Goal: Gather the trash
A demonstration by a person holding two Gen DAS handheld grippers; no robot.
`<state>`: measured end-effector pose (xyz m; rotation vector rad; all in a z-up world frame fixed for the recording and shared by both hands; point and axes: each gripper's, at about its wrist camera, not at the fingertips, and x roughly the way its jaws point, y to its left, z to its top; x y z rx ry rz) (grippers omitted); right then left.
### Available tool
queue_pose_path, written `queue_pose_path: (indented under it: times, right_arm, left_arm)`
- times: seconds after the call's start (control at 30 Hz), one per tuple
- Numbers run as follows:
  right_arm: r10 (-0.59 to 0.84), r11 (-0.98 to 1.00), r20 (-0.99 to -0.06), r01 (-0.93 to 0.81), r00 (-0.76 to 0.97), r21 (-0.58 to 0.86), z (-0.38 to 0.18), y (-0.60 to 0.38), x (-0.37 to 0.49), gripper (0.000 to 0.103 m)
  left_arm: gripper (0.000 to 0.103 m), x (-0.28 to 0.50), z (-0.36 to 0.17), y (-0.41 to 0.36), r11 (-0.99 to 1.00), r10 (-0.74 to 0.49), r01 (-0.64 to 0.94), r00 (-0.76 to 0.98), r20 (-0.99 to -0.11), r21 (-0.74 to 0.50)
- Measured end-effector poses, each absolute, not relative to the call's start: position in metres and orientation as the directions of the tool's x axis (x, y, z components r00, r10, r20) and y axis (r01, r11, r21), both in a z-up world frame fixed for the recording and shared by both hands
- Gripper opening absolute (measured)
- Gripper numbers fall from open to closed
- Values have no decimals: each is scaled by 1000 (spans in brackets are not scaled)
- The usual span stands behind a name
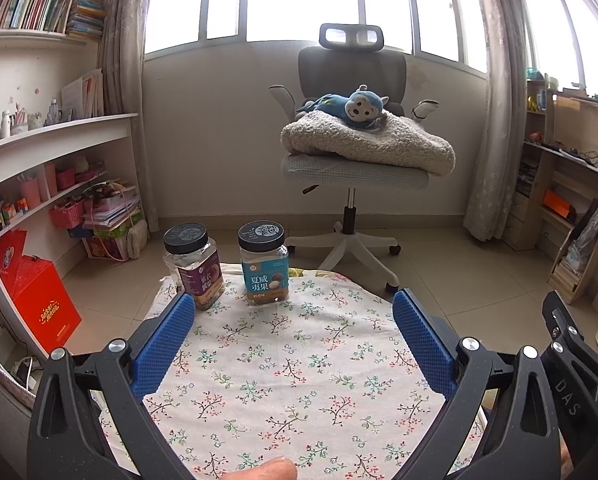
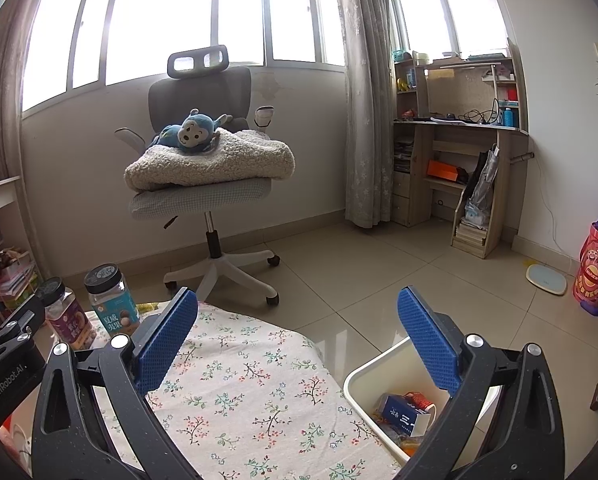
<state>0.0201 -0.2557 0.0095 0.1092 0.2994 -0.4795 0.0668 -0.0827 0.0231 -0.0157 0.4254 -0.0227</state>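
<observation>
My left gripper (image 1: 295, 308) hangs open over a table covered by a floral cloth (image 1: 283, 360), with nothing between its blue pads. Two black-lidded snack jars stand at the cloth's far edge: a purple-labelled jar (image 1: 195, 266) and a blue-labelled jar (image 1: 263, 264). My right gripper (image 2: 297, 308) is open too, over the table's right edge. Below its right finger a white bin (image 2: 363, 380) sits on the floor, holding a blue box (image 2: 403, 414) and other wrappers. The jars show at the left in the right wrist view (image 2: 111, 300).
An office chair (image 1: 351, 152) with a folded blanket and a blue plush monkey stands beyond the table. Shelves with books and a red box (image 1: 43, 300) line the left wall. A wooden desk (image 2: 459, 160) stands right; a scale (image 2: 547, 278) lies on the tiles.
</observation>
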Motion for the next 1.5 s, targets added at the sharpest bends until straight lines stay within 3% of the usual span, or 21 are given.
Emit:
queue_pose_path:
  times: [1.5]
  right_arm:
    - [-439, 882, -315, 471, 842, 29, 6, -253, 23, 96]
  left_arm:
    - [96, 64, 20, -85, 999, -45, 42, 916, -399, -16]
